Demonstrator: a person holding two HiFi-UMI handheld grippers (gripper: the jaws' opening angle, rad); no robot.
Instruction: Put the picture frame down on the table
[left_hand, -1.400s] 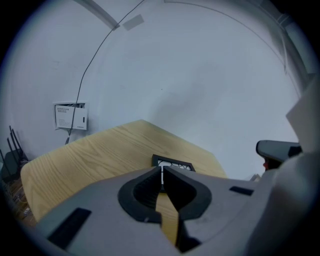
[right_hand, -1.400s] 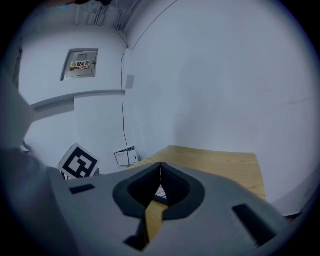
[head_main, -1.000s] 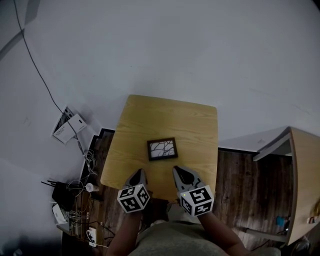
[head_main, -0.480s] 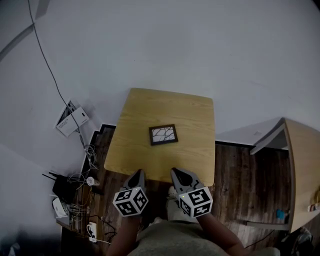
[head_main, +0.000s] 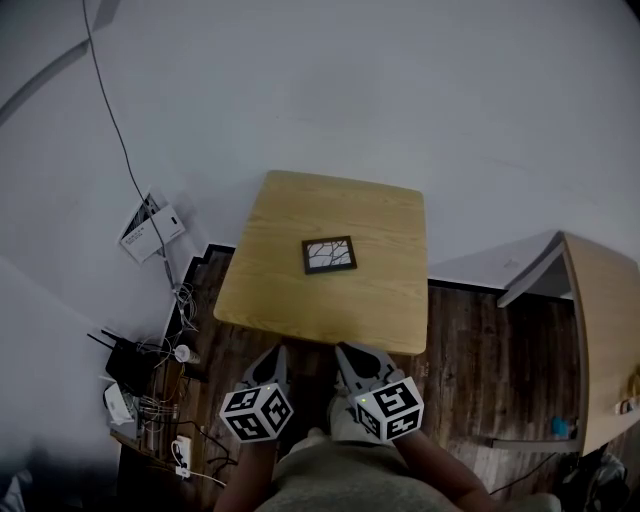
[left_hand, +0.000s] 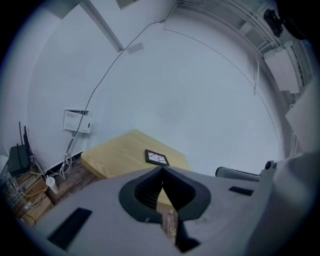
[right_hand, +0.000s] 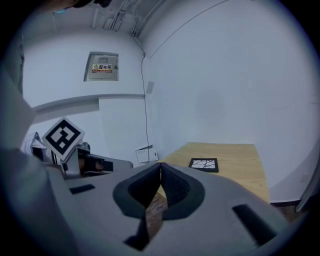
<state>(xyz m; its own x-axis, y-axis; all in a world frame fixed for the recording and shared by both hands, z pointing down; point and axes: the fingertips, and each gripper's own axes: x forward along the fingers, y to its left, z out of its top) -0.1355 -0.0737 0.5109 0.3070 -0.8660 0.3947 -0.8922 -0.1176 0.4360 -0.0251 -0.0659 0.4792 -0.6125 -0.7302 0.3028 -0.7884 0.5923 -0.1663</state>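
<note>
A small dark picture frame (head_main: 329, 254) with a white cracked-line image lies flat near the middle of the light wooden table (head_main: 280, 290). It also shows in the left gripper view as the frame (left_hand: 157, 157) and in the right gripper view as the frame (right_hand: 204, 164). Both grippers are held off the table's near edge, over the floor. My left gripper (head_main: 279, 352) is shut with nothing in it, jaws meeting at the tip (left_hand: 162, 168). My right gripper (head_main: 345, 352) is shut and empty too (right_hand: 160, 164).
A wooden cabinet (head_main: 605, 350) stands at the right. White boxes (head_main: 152, 226) hang on the wall at the left, with a cable running up. A router and tangled cords (head_main: 150, 375) lie on the dark wood floor (head_main: 470, 350) at the left.
Both grippers have drawn back from the table's near edge toward the person; the table and frame now sit farther from them. The frame has stayed flat on the table.
</note>
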